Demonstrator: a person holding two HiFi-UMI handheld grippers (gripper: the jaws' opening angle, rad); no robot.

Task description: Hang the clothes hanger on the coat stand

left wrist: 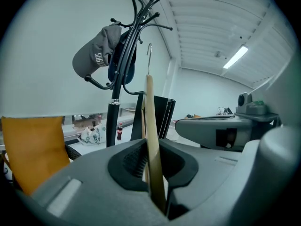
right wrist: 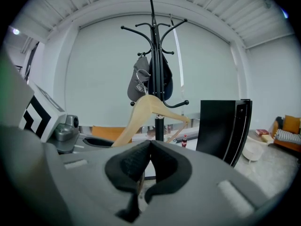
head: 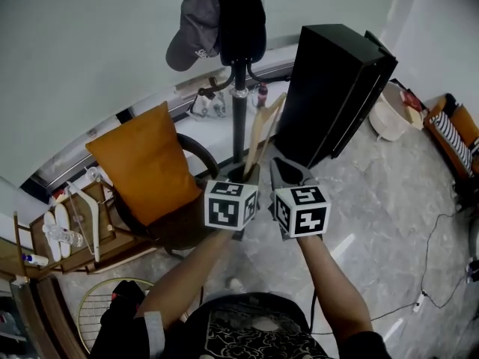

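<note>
A black coat stand [head: 239, 126] rises ahead of me, with a grey cap [head: 193, 28] and a dark bag [head: 241, 21] on its upper hooks. My left gripper [head: 251, 176] is shut on one end of a pale wooden hanger [head: 263, 132], which slants up toward the pole. In the left gripper view the hanger [left wrist: 151, 117] stands edge-on between the jaws, its metal hook [left wrist: 149, 53] just right of the stand [left wrist: 113, 121]. My right gripper [head: 283, 172] sits close beside the left one, shut and empty. Past its closed tips [right wrist: 149, 147] the hanger [right wrist: 148, 105] shows in front of the stand [right wrist: 159, 126].
A tall black cabinet [head: 337, 88] stands right of the stand. A chair with an orange cushion [head: 146, 163] is to its left, and a low wooden rack [head: 75, 230] beyond that. A white basin [head: 389, 118] and a floor cable [head: 430, 268] lie to the right.
</note>
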